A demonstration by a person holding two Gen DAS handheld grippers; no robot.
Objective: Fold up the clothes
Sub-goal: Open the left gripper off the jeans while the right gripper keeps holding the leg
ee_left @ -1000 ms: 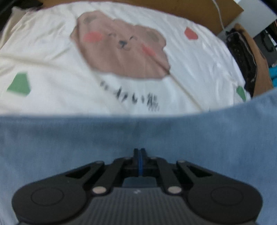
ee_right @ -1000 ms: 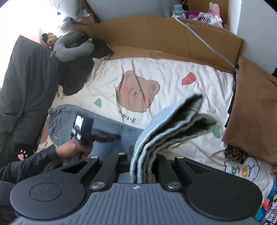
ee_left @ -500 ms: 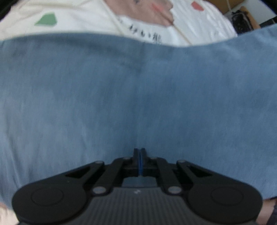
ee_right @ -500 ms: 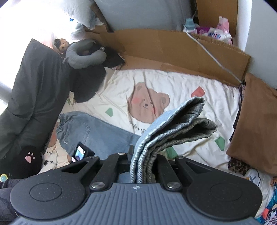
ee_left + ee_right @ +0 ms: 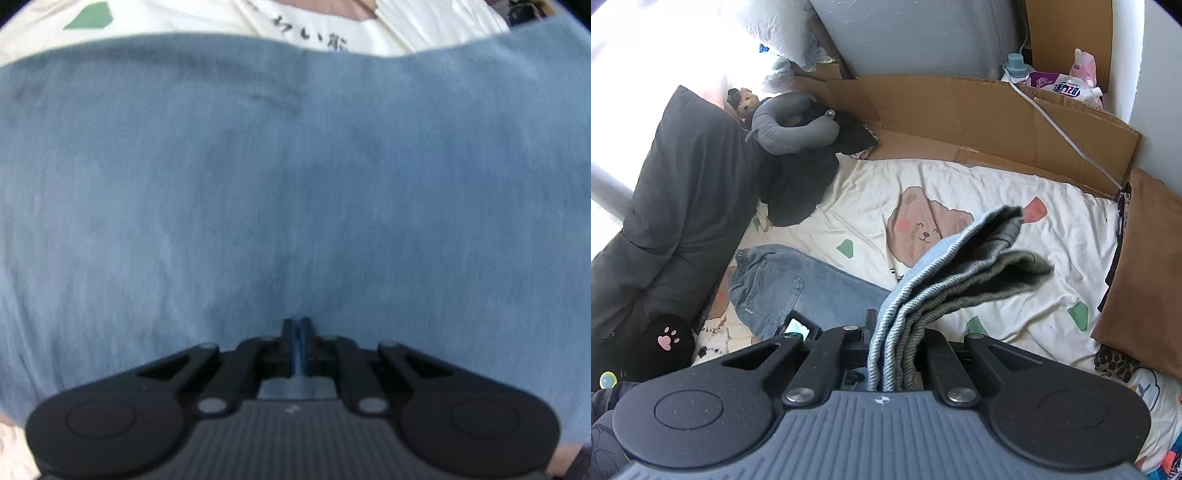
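Two tongs are in use over a bed covered by a cream sheet (image 5: pixel 960 184) printed with a bear. Left tongs (image 5: pixel 296 325) have their fingers pressed together, pointing steeply down close over a wide stretch of blue jeans (image 5: pixel 295 177); whether any denim is caught between the tips cannot be told. Right tongs (image 5: pixel 892 325) are pinching a bunched end of the same jeans (image 5: pixel 783 284), whose folded layers stick up and forward from between the fingers, above the sheet. From the right wrist view, the waistband and back pocket lie flat on the bed at left, near a dark grey cushion (image 5: pixel 683 192). Cardboard (image 5: pixel 960 118) lines the far side, and a brown pillow (image 5: pixel 1145 266) sits at right.
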